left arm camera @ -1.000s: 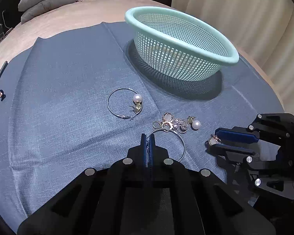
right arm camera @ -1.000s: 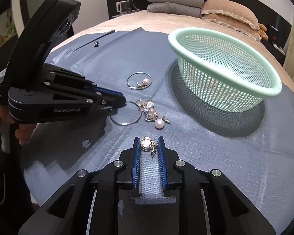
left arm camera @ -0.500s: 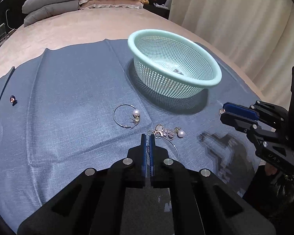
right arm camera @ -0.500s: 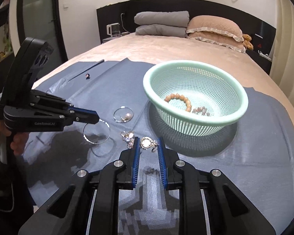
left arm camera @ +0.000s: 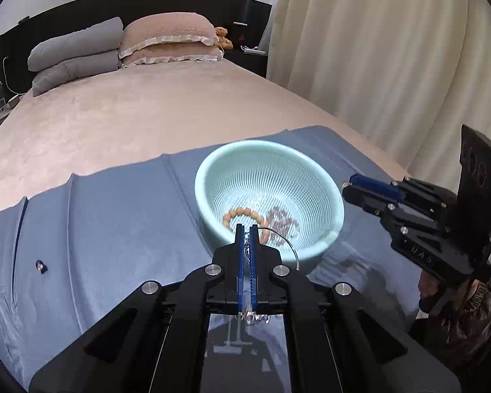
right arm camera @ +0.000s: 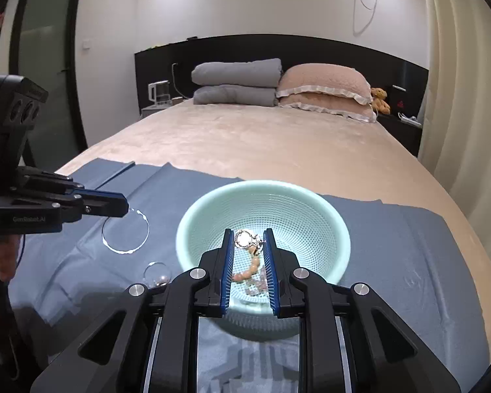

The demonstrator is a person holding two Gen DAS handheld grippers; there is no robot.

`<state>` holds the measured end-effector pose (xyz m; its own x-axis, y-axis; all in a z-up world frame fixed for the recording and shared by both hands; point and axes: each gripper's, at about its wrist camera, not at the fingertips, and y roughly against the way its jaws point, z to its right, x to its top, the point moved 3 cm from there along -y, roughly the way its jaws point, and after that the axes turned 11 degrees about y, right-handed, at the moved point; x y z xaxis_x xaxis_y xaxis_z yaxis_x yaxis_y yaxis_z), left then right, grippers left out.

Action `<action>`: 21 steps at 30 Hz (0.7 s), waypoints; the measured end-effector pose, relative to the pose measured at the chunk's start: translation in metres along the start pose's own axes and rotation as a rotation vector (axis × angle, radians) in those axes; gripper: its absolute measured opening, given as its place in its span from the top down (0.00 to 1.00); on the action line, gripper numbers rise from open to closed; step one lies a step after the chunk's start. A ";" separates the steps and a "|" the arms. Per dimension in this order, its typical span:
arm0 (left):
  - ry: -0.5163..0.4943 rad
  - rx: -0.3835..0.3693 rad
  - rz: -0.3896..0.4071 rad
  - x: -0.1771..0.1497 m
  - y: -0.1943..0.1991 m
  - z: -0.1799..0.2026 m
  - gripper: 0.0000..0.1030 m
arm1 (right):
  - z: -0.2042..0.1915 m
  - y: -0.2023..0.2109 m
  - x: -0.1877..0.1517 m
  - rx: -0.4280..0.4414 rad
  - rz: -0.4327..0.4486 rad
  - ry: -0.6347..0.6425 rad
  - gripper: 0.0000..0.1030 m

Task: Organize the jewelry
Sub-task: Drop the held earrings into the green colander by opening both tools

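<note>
Over the basket (right arm camera: 340, 229), the right gripper (right arm camera: 248, 239) pinches a small pendant (right arm camera: 244, 238); beads (left arm camera: 242, 213) lie inside. Beside it, the left gripper (left arm camera: 245, 229) is pressed together on a thin hoop (right arm camera: 126, 232) hanging above the blue cloth (left arm camera: 114, 229). Another hoop (right arm camera: 157, 273) rests there.
</note>
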<state>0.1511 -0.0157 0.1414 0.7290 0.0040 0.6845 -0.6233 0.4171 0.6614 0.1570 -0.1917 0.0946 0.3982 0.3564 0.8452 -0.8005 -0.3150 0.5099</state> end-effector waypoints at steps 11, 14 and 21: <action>0.008 0.028 -0.060 0.017 -0.074 0.001 0.97 | 0.027 -0.040 -0.033 -0.005 -0.099 -0.110 0.83; 0.027 0.023 -0.084 0.012 -0.083 -0.002 0.97 | 0.028 -0.042 -0.038 -0.005 -0.110 -0.115 0.83; 0.050 0.037 -0.085 0.007 -0.079 -0.007 0.63 | 0.029 -0.037 -0.040 -0.036 -0.098 -0.135 0.66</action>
<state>0.2070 -0.0422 0.0917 0.7924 0.0158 0.6099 -0.5679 0.3842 0.7279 0.1836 -0.2199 0.0463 0.5294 0.2617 0.8070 -0.7697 -0.2518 0.5866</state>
